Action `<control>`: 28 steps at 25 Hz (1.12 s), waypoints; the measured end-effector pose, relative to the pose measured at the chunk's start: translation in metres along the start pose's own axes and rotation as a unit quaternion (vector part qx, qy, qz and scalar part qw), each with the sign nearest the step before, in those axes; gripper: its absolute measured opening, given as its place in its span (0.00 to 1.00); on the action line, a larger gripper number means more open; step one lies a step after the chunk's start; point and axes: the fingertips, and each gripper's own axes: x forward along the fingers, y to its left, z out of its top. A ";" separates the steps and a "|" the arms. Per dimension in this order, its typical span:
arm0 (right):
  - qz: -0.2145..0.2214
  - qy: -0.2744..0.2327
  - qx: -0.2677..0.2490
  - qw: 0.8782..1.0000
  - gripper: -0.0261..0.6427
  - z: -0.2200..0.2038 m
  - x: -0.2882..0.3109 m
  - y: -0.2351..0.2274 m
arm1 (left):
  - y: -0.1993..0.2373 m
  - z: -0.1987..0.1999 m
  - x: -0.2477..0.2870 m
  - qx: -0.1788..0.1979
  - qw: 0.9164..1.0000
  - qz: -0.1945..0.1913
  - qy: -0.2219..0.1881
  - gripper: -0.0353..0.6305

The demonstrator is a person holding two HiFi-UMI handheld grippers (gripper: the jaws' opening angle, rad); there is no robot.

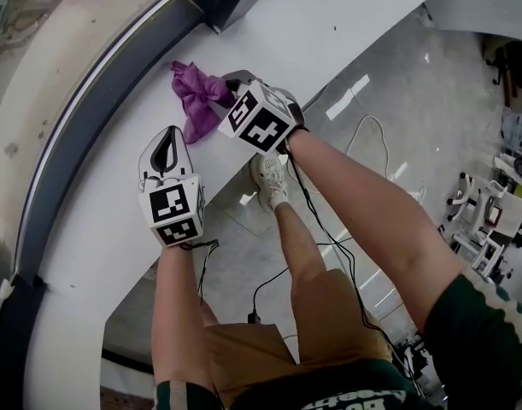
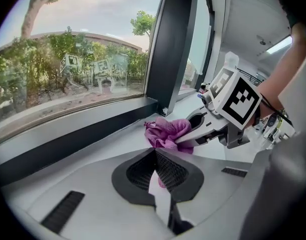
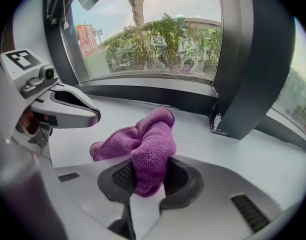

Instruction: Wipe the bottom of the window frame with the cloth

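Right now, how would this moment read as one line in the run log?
right gripper: shut on purple cloth | left gripper: shut, empty | purple cloth: bunched on white sill, apart from dark window frame

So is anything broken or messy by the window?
Only small things. The dark window post has a white scuffed patch at its foot, like chipped paint. The purple cloth is bunched up in the right gripper, not spread flat. Nothing looks spilled.
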 end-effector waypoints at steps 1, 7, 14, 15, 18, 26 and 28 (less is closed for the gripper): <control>-0.002 0.003 -0.002 1.000 0.19 -0.002 0.002 -0.001 | 0.000 -0.001 0.003 0.000 1.000 -0.002 0.000 0.06; -0.045 0.018 0.012 0.999 0.19 -0.023 -0.017 -0.045 | -0.028 0.021 0.022 0.012 1.000 -0.018 -0.008 0.06; -0.069 0.030 -0.004 0.997 0.19 -0.030 -0.027 -0.068 | -0.058 0.034 0.033 0.030 0.999 -0.037 -0.012 0.06; -0.068 0.030 -0.003 0.997 0.19 -0.030 -0.027 -0.068 | -0.061 0.034 0.033 0.030 0.999 -0.039 -0.012 0.06; -0.067 0.026 0.002 0.997 0.19 -0.032 -0.026 -0.067 | -0.070 0.033 0.036 0.037 0.998 -0.046 -0.011 0.06; -0.060 0.023 -0.011 0.998 0.19 -0.037 -0.027 -0.060 | -0.082 0.021 0.034 0.036 0.998 -0.052 -0.003 0.06; -0.062 0.024 -0.012 0.998 0.19 -0.041 -0.029 -0.059 | -0.084 0.018 0.033 0.034 0.998 -0.053 -0.002 0.06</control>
